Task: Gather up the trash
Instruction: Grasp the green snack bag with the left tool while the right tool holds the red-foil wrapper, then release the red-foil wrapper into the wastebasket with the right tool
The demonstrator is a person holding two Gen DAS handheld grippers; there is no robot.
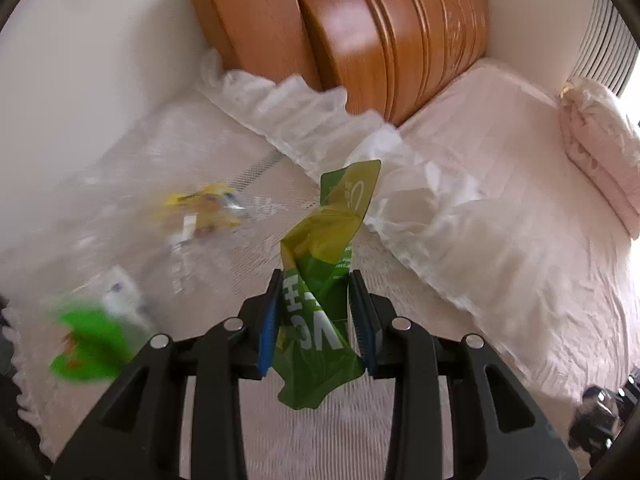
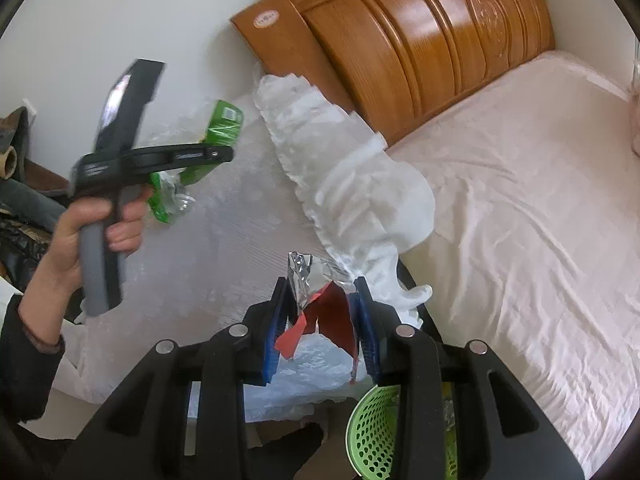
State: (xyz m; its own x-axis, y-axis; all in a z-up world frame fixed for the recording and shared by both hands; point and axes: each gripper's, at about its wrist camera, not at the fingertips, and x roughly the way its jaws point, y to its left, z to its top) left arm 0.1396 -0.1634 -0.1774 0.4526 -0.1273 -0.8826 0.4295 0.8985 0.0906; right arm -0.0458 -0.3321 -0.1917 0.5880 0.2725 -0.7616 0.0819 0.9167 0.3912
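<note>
My left gripper [image 1: 316,280] is shut on a crumpled green and yellow snack wrapper [image 1: 336,216], which sticks up past the blue pads and hangs below them. In the right wrist view a hand holds that same left gripper [image 2: 218,155] above the lace-covered bedside table [image 2: 224,248], with the green wrapper [image 2: 224,124] in it. My right gripper [image 2: 320,286] is shut on a torn red and silver foil wrapper [image 2: 328,316]. A green perforated basket [image 2: 376,432] stands low, just below and to the right of the right gripper.
Blurred litter lies on the lace cloth: a yellow packet [image 1: 204,208], a white item [image 1: 120,292] and a bright green item [image 1: 92,344]. A white frilled cloth [image 2: 352,184] drapes between table and bed. The pink bed [image 2: 520,208] and wooden headboard [image 2: 420,40] fill the right.
</note>
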